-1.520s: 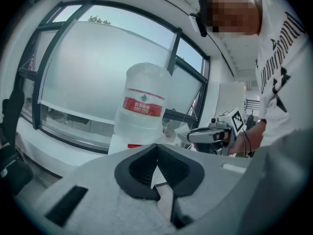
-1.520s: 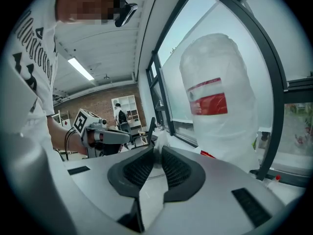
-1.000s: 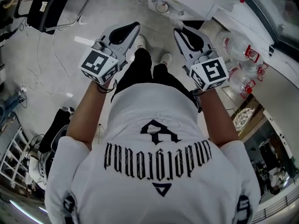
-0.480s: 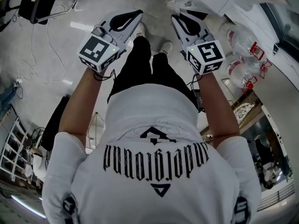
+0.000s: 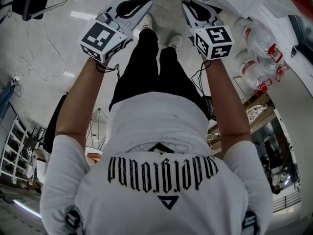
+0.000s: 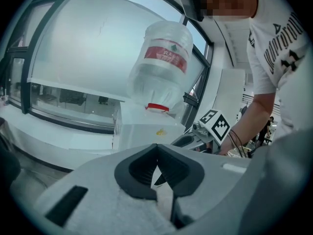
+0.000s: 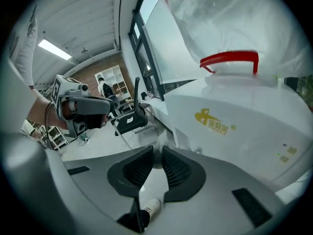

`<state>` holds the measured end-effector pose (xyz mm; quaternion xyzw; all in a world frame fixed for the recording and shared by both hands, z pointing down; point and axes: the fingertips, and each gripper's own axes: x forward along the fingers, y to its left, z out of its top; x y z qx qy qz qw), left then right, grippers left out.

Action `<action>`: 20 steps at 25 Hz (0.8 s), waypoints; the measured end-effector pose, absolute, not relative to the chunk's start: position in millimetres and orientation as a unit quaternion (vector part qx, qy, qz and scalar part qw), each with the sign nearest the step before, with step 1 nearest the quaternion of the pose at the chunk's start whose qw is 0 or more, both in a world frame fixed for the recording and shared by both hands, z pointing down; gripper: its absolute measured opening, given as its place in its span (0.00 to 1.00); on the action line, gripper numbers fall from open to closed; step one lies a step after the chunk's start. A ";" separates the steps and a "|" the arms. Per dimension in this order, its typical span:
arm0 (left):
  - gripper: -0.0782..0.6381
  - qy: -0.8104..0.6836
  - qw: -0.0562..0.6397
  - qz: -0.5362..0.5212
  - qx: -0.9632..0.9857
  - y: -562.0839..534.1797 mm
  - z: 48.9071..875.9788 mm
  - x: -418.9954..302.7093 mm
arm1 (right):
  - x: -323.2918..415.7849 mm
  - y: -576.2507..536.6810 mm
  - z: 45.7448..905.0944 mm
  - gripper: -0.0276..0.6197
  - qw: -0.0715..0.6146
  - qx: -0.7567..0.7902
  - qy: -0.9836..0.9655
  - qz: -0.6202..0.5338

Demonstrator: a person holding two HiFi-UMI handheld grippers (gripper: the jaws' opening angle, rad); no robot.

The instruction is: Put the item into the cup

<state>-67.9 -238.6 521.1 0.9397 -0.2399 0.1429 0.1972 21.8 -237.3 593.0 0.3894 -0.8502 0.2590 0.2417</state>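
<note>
No cup and no item show in any view. In the head view a person in a white printed shirt (image 5: 161, 146) stands with both arms stretched forward. My left gripper (image 5: 145, 2) is held out over the floor, jaws together with nothing between them. My right gripper (image 5: 186, 7) is level with it, a short way to its right, also shut and empty. In the left gripper view the left gripper (image 6: 156, 147) points at a water dispenser. The right gripper (image 7: 157, 150) in its own view points at the same white dispenser.
A white water dispenser (image 6: 146, 133) carries an upturned bottle (image 6: 162, 58) with a red cap (image 7: 230, 60). Spare water bottles (image 5: 259, 38) lie at the right. A black office chair (image 7: 128, 119) stands beyond. Cables (image 5: 49, 38) run over the grey floor at the left.
Both grippers have risen toward the top of the head view and the arms have stretched out further. Their jaws have stayed together.
</note>
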 end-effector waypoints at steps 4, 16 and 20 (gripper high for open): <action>0.13 -0.237 0.202 0.148 0.939 -246.5 543.4 -68.7 | 22.4 -245.5 625.5 0.14 0.258 0.392 -0.841 0.268; 0.13 -0.226 0.213 0.162 0.937 -265.8 604.5 -61.1 | 20.7 -259.4 703.7 0.14 0.285 0.422 -0.806 0.302; 0.13 -0.219 0.218 0.169 0.936 -269.0 622.3 -51.8 | 23.5 -268.4 722.8 0.14 0.288 0.430 -0.799 0.307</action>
